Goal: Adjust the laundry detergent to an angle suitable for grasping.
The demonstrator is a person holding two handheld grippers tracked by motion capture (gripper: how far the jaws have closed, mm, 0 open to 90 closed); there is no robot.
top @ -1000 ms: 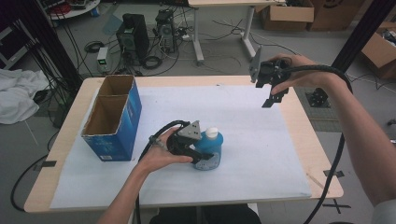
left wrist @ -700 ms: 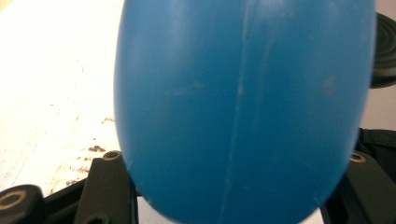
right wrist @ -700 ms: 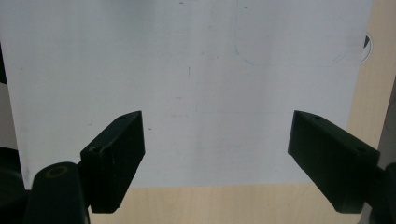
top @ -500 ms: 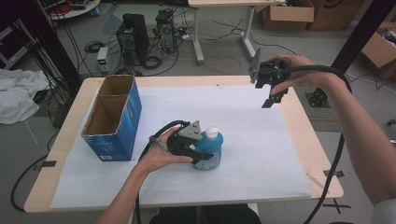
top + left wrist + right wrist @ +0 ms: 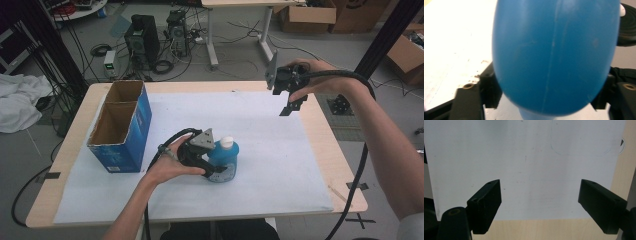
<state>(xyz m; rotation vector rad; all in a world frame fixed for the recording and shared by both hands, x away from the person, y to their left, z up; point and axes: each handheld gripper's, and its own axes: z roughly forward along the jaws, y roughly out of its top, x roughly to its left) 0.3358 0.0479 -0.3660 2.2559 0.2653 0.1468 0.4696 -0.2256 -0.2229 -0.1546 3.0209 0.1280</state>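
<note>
A blue plastic bottle (image 5: 225, 160) with a white cap (image 5: 227, 142) stands upright on the white paper sheet near the table's front middle. My left gripper (image 5: 214, 169) comes at it from the left, low on the bottle. Its jaws have just been opening. In the left gripper view the blue bottle (image 5: 554, 55) sits between them, with a thin gap at each pad, so the left gripper (image 5: 546, 100) stands open around it. My right gripper (image 5: 292, 102) hovers above the table's back right, open, and the right gripper (image 5: 539, 205) has nothing between its jaws.
A blue cardboard box (image 5: 122, 125), open on top with two compartments, stands at the table's left. The white sheet (image 5: 280, 165) covers most of the wooden table (image 5: 340, 165). Floor clutter, cables and boxes lie beyond the far edge.
</note>
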